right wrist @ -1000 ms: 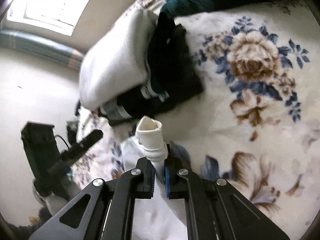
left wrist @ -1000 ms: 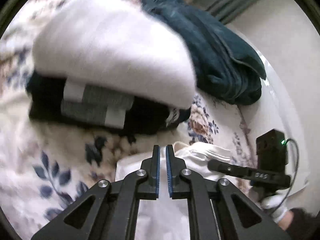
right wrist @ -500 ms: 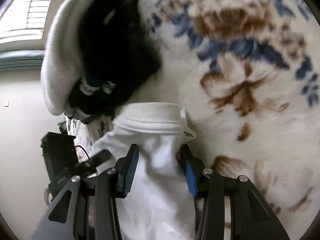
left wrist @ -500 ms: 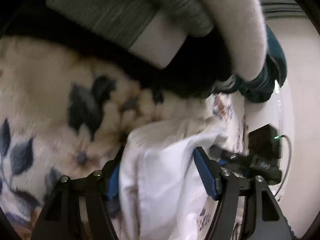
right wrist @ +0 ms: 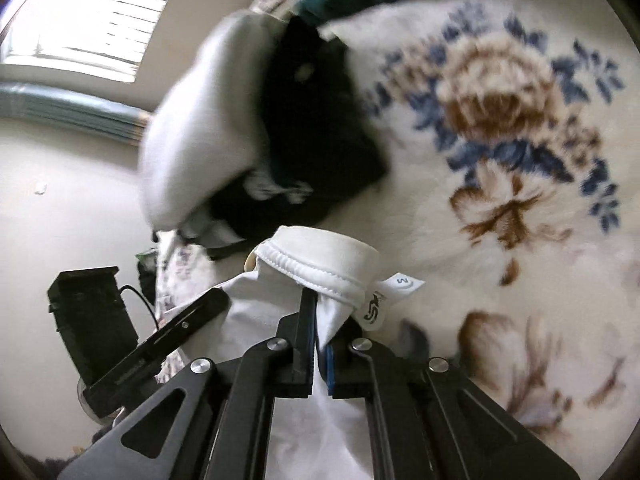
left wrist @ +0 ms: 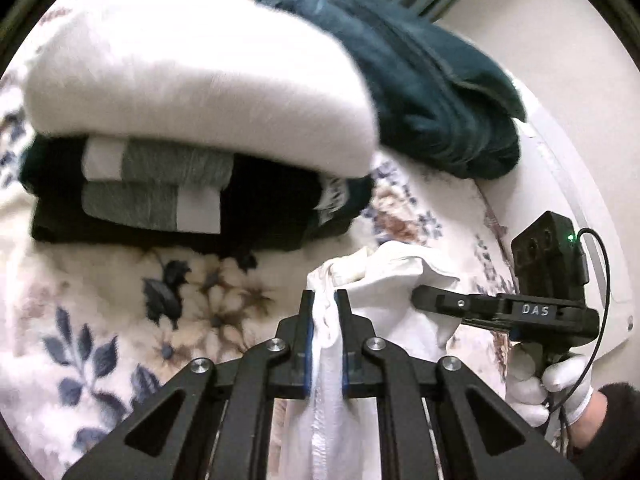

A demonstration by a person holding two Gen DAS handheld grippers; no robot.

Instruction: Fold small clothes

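A small white garment [left wrist: 384,280] hangs between my two grippers above a floral blanket [left wrist: 120,300]. My left gripper [left wrist: 325,300] is shut on one edge of it. My right gripper [right wrist: 320,312] is shut on its stitched waistband [right wrist: 320,256], beside a white size tag [right wrist: 404,282]. The right gripper also shows in the left wrist view [left wrist: 432,304], gripping the cloth's far side. The left gripper shows in the right wrist view [right wrist: 208,304] at lower left. The cloth's lower part is hidden behind the fingers.
A stack of folded clothes lies just beyond: a white fleece piece [left wrist: 192,72] on dark and grey-striped items [left wrist: 160,192]. A dark teal garment [left wrist: 432,92] lies behind it. The blanket [right wrist: 500,160] spreads to the right. A window [right wrist: 92,28] is at upper left.
Both grippers were open around the white garment half a second ago; now both are shut on it and have lifted back, away from the folded stack.
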